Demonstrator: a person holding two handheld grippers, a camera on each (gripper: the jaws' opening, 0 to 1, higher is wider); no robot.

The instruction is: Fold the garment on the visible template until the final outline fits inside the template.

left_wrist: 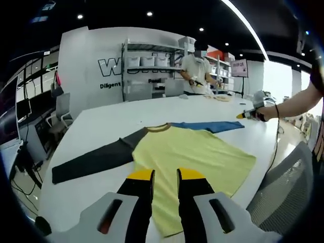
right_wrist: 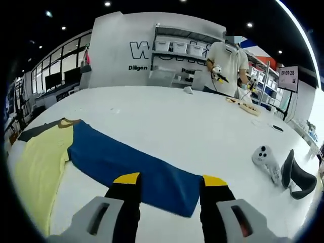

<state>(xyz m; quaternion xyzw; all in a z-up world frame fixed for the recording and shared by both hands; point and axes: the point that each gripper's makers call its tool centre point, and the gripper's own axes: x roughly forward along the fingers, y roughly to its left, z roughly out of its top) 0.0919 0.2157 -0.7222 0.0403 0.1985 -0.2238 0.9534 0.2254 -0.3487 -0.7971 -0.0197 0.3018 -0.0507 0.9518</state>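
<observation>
Left gripper view: long-sleeved shirt (left_wrist: 192,154) spread flat on white tabletop (left_wrist: 109,124), yellow body toward near edge, dark grey sleeve (left_wrist: 93,162) stretched out toward left edge, blue sleeve (left_wrist: 212,125) stretched toward right edge. Left tool (left_wrist: 165,178) hovering over hem area of yellow body, jaws slightly apart, nothing between them. Right tool (left_wrist: 248,115) visible at blue sleeve's cuff end, held by person's hand (left_wrist: 264,112); open or closed there: cannot tell at that size.

Right gripper view: right tool (right_wrist: 169,181) jaws wide apart, straddling cuff end of blue sleeve (right_wrist: 134,167), fabric between tips but not pinched. Yellow body (right_wrist: 38,162) and brown collar (right_wrist: 68,122) toward left. No template outline made out on tabletop in either view. White controller (right_wrist: 267,161) and dark curved object (right_wrist: 298,177) near right edge, well apart from shirt. Second person at far edge, shelving with bins behind.

Judgement: garment laid fully open, so folding barely begun. Right tool positioned at cuff likely to pinch and carry sleeve in over body; left tool over hem likely to pin body against drag. Risk: thin fabric slipping out of wide jaws or body sliding on smooth surface.
</observation>
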